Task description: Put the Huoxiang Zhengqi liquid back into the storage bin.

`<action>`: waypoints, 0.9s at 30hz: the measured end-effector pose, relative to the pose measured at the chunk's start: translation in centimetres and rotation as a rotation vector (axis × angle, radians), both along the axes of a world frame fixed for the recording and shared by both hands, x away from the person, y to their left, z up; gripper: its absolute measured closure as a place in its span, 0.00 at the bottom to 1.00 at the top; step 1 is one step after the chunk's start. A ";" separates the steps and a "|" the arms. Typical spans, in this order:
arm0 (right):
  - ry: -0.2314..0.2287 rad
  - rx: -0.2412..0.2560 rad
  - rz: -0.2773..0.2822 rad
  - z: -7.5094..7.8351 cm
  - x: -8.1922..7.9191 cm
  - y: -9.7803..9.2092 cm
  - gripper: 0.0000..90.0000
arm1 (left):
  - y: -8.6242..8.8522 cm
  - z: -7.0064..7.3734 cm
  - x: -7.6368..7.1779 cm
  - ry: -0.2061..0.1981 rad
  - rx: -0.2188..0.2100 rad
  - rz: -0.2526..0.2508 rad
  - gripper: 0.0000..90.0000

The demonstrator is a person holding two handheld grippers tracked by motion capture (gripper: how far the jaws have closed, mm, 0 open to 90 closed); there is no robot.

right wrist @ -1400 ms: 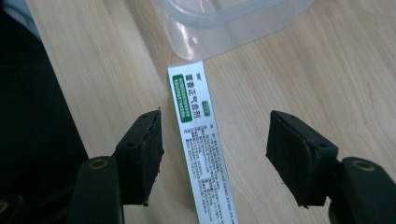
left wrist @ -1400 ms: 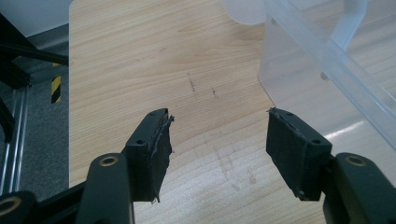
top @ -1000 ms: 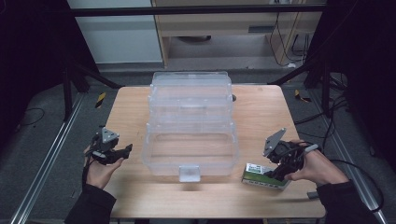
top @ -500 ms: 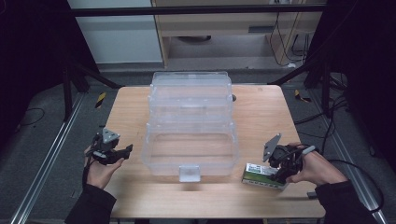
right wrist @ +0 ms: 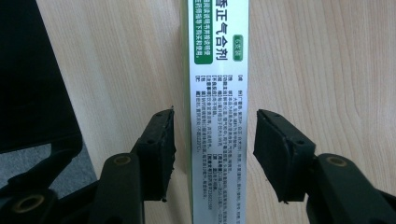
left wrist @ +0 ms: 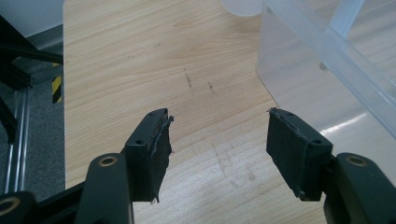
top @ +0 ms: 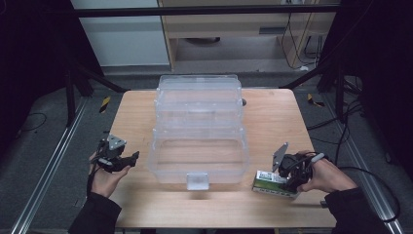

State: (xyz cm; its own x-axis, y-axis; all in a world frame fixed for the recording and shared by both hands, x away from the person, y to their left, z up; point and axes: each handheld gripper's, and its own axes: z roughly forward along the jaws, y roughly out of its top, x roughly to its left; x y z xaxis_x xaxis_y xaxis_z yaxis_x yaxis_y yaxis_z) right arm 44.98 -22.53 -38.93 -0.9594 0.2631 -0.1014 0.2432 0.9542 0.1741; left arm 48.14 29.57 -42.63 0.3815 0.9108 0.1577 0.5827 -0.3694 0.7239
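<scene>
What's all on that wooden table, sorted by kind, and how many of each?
Clear plastic boxes: 1, tiered and open
Green-and-white cartons: 1, between the open right gripper jaws
Handheld grippers: 2, the left gripper open over bare wood
Total: 4

The left gripper hangs over the wooden table with its two black jaws spread wide and nothing between them. The pads are worn and frayed at their edges. Just beyond the right-hand jaw stands a clear plastic box, its wall running off toward the upper right. Past the table's left edge lie grey floor and a yellow-and-black striped marker.
</scene>
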 end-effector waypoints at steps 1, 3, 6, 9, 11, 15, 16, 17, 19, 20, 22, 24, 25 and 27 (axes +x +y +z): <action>-0.003 -0.004 0.003 -0.1 0.0 0.1 0.57 | 0.0 0.0 0.0 0.000 0.000 0.000 0.43; -0.004 -0.006 0.012 -0.1 0.1 0.1 0.57 | 0.0 0.0 0.0 0.000 0.000 -0.001 0.43; 0.007 -0.021 0.004 -0.4 0.2 0.2 0.58 | 0.0 0.0 0.0 -0.001 0.001 -0.001 0.43; 0.009 -0.021 0.005 -0.6 0.3 0.2 0.59 | 0.0 0.0 0.0 0.000 0.002 0.000 0.43; 0.012 -0.028 0.002 -0.6 0.3 0.3 0.60 | 0.0 0.0 0.0 0.002 0.002 0.002 0.43; 0.015 -0.038 0.015 -0.7 0.4 0.3 0.62 | 0.0 0.0 0.0 0.005 0.002 0.002 0.43; 0.018 -0.038 0.010 -0.7 0.4 0.4 0.63 | 0.0 0.0 0.0 0.005 0.002 0.002 0.43; 0.021 -0.041 0.011 -0.7 0.4 0.4 0.64 | 0.0 0.0 0.0 0.005 0.003 0.002 0.43; 0.021 -0.045 0.016 -0.8 0.5 0.4 0.65 | 0.0 0.0 0.0 0.005 0.003 0.002 0.43; 0.024 -0.050 0.014 -0.8 0.5 0.5 0.65 | 0.0 0.0 0.0 0.005 0.004 0.002 0.43; 0.030 -0.055 0.007 -0.9 0.5 0.5 0.67 | 0.0 0.0 0.0 0.005 0.004 0.003 0.43; 0.030 -0.057 0.004 -0.9 0.5 0.6 0.67 | 0.0 0.0 0.0 0.005 0.004 0.002 0.43; 0.030 -0.056 0.011 -0.9 0.6 0.6 0.68 | 0.0 0.0 0.0 0.005 0.005 0.003 0.43; 0.029 -0.056 0.013 -0.9 0.6 0.5 0.68 | 0.0 -0.1 0.0 0.006 0.005 0.003 0.43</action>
State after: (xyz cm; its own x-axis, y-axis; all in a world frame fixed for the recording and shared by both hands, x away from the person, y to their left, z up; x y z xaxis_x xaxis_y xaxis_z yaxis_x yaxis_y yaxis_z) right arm 45.56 -21.99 -39.84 -0.9654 0.2457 -0.0875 0.2354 0.9653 0.1133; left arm 48.17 29.59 -42.68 0.3799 0.9110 0.1604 0.5878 -0.3717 0.7186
